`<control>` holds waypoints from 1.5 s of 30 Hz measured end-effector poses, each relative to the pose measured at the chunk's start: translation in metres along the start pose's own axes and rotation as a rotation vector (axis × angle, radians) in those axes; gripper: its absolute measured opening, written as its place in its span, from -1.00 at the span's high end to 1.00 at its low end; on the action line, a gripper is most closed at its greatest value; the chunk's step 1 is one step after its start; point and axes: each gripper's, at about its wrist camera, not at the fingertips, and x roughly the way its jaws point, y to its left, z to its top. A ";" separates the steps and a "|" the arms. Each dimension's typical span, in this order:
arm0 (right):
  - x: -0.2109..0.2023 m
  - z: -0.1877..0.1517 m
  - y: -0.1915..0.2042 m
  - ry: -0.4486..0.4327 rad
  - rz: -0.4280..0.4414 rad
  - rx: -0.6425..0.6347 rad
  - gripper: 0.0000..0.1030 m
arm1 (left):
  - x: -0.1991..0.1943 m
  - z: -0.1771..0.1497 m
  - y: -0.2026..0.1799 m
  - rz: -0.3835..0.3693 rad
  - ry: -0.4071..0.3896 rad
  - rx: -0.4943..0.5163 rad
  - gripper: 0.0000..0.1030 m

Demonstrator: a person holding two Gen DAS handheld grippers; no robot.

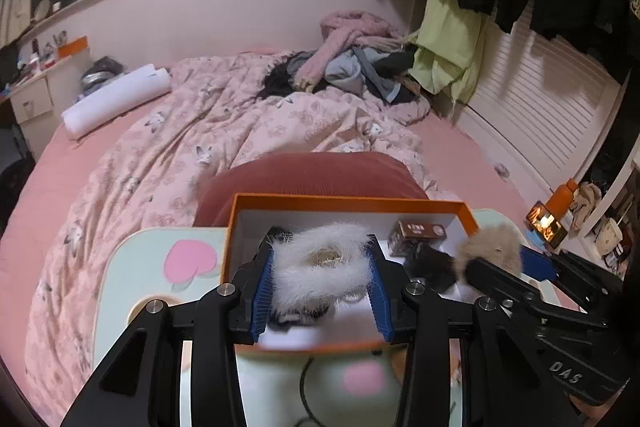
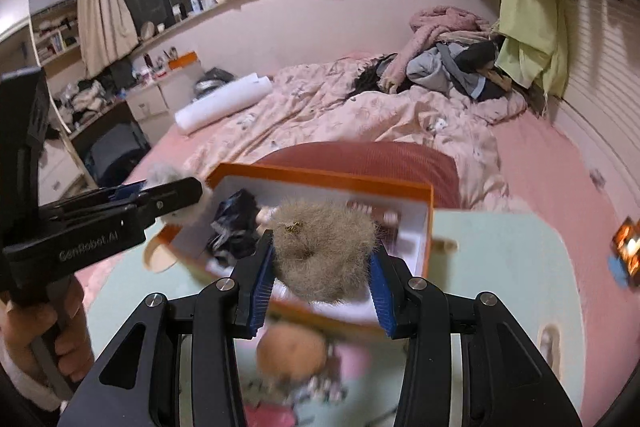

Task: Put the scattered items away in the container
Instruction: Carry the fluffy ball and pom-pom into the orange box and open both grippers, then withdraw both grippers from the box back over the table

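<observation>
My left gripper (image 1: 320, 267) is shut on a white furry scrunchie (image 1: 320, 273) and holds it over the orange box (image 1: 348, 203), which has a white inside. My right gripper (image 2: 322, 259) is shut on a beige furry scrunchie (image 2: 324, 255), held over the box's near edge (image 2: 320, 175). In the left wrist view the right gripper and beige scrunchie (image 1: 486, 251) show at the box's right side. Inside the box lie a brown packet (image 1: 416, 235) and dark fuzzy items (image 1: 432, 267). A tan fluffy item (image 2: 290, 353) lies on the table below my right gripper.
The box sits on a pale green lap table (image 1: 160, 291) with pink hearts, in front of a red cushion (image 1: 312, 175) on a pink bed (image 1: 52, 187). A phone (image 1: 546, 225) and orange bottle (image 1: 562, 197) stand at the right. Small pink items (image 2: 280, 415) lie on the table.
</observation>
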 end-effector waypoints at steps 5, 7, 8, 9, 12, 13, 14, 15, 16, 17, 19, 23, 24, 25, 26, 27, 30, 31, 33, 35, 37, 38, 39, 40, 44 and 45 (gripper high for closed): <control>0.040 0.009 -0.001 0.067 -0.045 0.022 0.15 | 0.033 -0.005 0.007 0.029 0.052 -0.012 0.22; 0.052 0.006 -0.004 0.083 -0.066 0.025 0.15 | 0.041 -0.007 0.012 0.029 0.063 -0.035 0.21; 0.058 0.005 -0.006 0.094 -0.072 0.033 0.15 | 0.044 -0.007 0.014 0.037 0.063 -0.038 0.21; 0.064 0.003 -0.010 0.105 -0.074 0.051 0.13 | 0.045 -0.007 0.016 0.053 0.065 -0.036 0.16; 0.068 0.002 -0.017 0.114 -0.078 0.085 0.07 | 0.046 -0.011 0.020 0.072 0.065 -0.029 -0.14; 0.065 0.001 -0.016 0.105 -0.081 0.085 0.02 | 0.043 -0.012 0.020 0.063 0.056 -0.028 -0.24; 0.061 0.001 -0.017 0.093 -0.087 0.083 -0.10 | 0.041 -0.013 0.020 0.046 0.051 -0.033 -0.28; 0.058 0.001 -0.016 0.079 -0.092 0.080 -0.25 | 0.039 -0.014 0.021 0.032 0.051 -0.042 -0.35; 0.052 0.002 -0.016 0.054 -0.097 0.078 -0.33 | 0.038 -0.015 0.021 0.021 0.054 -0.050 -0.42; 0.047 0.002 -0.016 0.038 -0.100 0.080 -0.44 | 0.036 -0.015 0.021 0.012 0.058 -0.058 -0.47; 0.038 0.004 -0.015 0.015 -0.088 0.085 -0.46 | 0.031 -0.017 0.019 0.001 0.068 -0.062 -0.60; 0.018 0.000 -0.014 -0.016 -0.077 0.084 -0.46 | 0.006 -0.025 0.012 0.025 0.022 -0.014 -0.68; 0.013 -0.002 -0.013 -0.021 -0.074 0.083 -0.46 | -0.003 -0.029 0.009 0.037 0.001 0.003 -0.79; 0.005 -0.008 -0.012 -0.028 -0.065 0.083 -0.46 | -0.010 -0.033 0.006 0.051 -0.017 0.016 -0.92; 0.001 -0.012 -0.012 -0.029 -0.059 0.083 -0.46 | -0.018 -0.039 0.004 0.069 -0.038 0.030 -0.97; -0.002 -0.017 -0.012 -0.023 -0.052 0.081 -0.46 | -0.024 -0.047 0.002 0.086 -0.050 0.046 -0.99; -0.010 -0.037 -0.013 0.028 -0.049 0.067 -0.46 | -0.033 -0.070 -0.001 0.096 -0.007 0.081 -0.99; -0.015 -0.045 -0.015 0.041 -0.049 0.072 -0.46 | -0.036 -0.080 0.000 0.099 0.009 0.073 -0.99; -0.026 -0.063 -0.018 0.054 -0.045 0.087 -0.46 | -0.041 -0.099 0.007 0.100 0.032 0.042 -0.99; -0.036 -0.082 -0.018 0.069 -0.045 0.086 -0.46 | -0.042 -0.118 0.011 0.101 0.063 0.012 -0.99; -0.043 -0.102 -0.016 0.084 -0.057 0.078 -0.46 | -0.039 -0.137 0.012 0.114 0.103 -0.002 -0.99; -0.044 -0.110 -0.015 0.094 -0.064 0.077 -0.46 | -0.037 -0.145 0.013 0.122 0.122 -0.007 -0.99; -0.044 -0.116 -0.014 0.104 -0.067 0.078 -0.46 | -0.034 -0.153 0.013 0.127 0.141 -0.009 -0.99; -0.042 -0.124 -0.013 0.123 -0.069 0.080 -0.46 | -0.030 -0.157 0.013 0.130 0.154 -0.009 -0.99; -0.033 -0.137 -0.007 0.149 -0.107 0.054 -0.59 | -0.028 -0.166 0.007 0.200 0.136 0.029 -1.00; -0.031 -0.139 -0.004 0.148 -0.130 0.038 -0.74 | -0.029 -0.167 0.008 0.207 0.130 0.020 -1.00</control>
